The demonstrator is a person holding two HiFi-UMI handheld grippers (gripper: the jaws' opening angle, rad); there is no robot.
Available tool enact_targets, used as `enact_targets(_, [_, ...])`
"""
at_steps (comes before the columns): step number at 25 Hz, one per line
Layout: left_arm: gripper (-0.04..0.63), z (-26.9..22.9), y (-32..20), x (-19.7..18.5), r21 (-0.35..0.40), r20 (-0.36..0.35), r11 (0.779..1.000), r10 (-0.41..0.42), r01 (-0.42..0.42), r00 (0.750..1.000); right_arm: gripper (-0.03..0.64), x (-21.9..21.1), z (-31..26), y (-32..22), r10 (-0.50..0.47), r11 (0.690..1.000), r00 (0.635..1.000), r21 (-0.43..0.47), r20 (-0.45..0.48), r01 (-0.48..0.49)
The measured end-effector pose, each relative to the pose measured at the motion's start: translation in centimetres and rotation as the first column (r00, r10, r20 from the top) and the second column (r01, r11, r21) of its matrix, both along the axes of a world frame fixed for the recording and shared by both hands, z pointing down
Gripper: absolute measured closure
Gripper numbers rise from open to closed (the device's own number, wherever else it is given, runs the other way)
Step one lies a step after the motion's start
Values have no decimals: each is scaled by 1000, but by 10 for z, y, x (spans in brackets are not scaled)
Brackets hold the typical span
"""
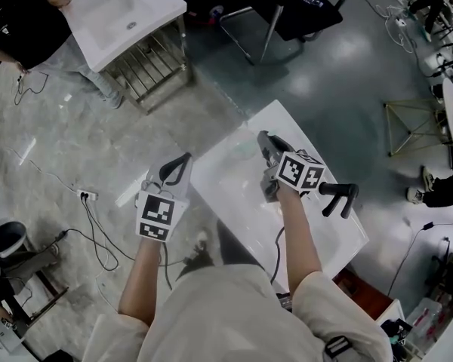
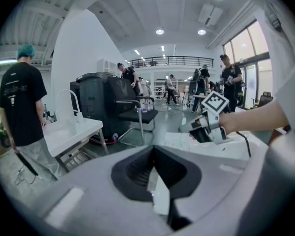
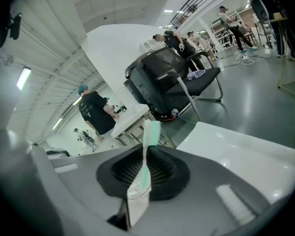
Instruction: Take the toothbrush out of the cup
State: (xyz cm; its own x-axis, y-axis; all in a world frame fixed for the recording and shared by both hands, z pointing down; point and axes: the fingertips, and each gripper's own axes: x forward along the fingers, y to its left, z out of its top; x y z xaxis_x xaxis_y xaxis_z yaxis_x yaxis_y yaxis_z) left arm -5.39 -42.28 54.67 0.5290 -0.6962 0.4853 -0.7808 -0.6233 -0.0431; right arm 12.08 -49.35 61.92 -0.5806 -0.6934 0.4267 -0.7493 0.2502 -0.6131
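A green-and-white toothbrush (image 3: 150, 134) stands upright in a clear cup (image 3: 137, 193), its bristled head above the jaws. My right gripper (image 3: 145, 168) is shut on the toothbrush's handle just above the cup's rim. In the head view the right gripper (image 1: 264, 143) reaches over the white table (image 1: 226, 176), and it hides the cup and brush there. My left gripper (image 1: 180, 164) hovers off the table's left edge with its jaws together and nothing in them. In the left gripper view the left gripper (image 2: 154, 154) points at the right hand (image 2: 246, 119).
A black faucet (image 1: 340, 197) stands on the table beside the right forearm. A second white basin on a metal frame (image 1: 121, 13) stands at the upper left, with a person in black next to it. A black chair (image 1: 302, 6) is beyond. Cables (image 1: 90, 221) lie on the floor at the left.
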Motion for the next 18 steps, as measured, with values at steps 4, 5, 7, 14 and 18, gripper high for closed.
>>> enact_targets(4, [594,-10,7,0,21,-1,1000,11,-11,1000,589,-1,-28,2,-21,995,1000,99,-15,23])
enact_targets(5, [594,-13,9,-1,28,-1,1000,13,-13,1000,589,-2,-36,4,-27,992,999,122,-21,29])
enact_targets(7, [594,-20,13,-3,41,-3,999,15,-14,1000,589,-5,-52,8,-38,986,999,160,-39,43])
enact_targets(14, [594,-49,32,-9,99,-20,995,23,-20,1000,589,-13,-98,33,-56,963,987,252,-151,93])
enact_targets(18, [594,-65,50,-11,125,-31,992,29,-25,999,589,-16,-119,58,-54,954,981,281,-188,107])
